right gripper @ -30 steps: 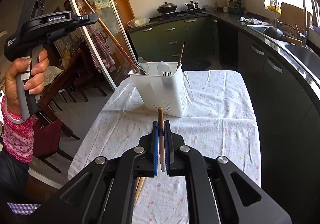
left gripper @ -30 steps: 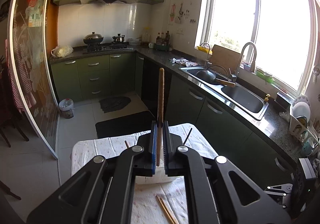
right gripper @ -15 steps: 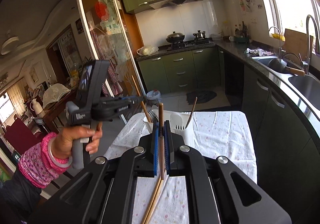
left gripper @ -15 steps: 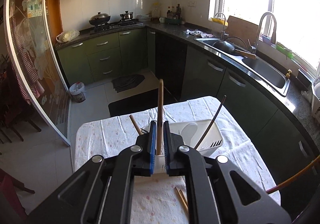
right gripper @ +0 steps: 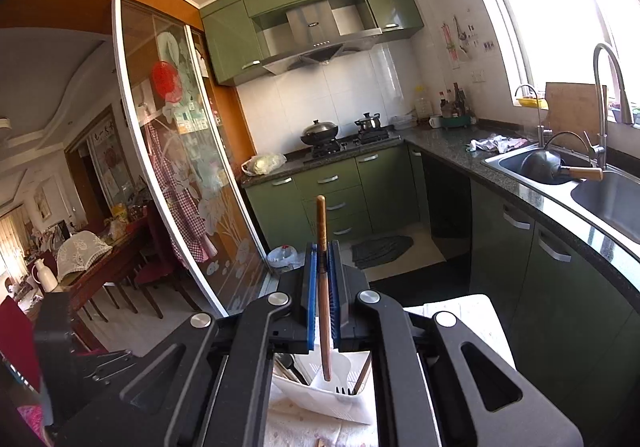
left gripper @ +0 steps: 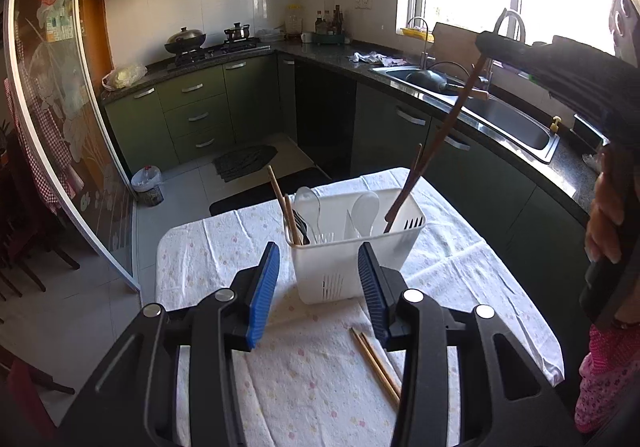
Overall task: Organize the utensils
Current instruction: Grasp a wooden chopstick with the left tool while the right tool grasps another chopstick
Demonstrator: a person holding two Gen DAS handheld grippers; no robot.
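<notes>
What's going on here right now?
A person is sorting utensils into the white caddy on the table. The left tongs have just been opening, with nothing between them. The right tongs are shut on a dark chopstick, its tip over the caddy. Two chopsticks lie on the tablecloth.

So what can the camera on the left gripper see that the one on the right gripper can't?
Only the left wrist view shows the left gripper, its jaws open and empty after just opening, two loose chopsticks on the tablecloth, and the person's hand. Only the right wrist view shows the dining room and the right gripper shut on a chopstick. Both show the white utensil holder, stove and sink.
</notes>
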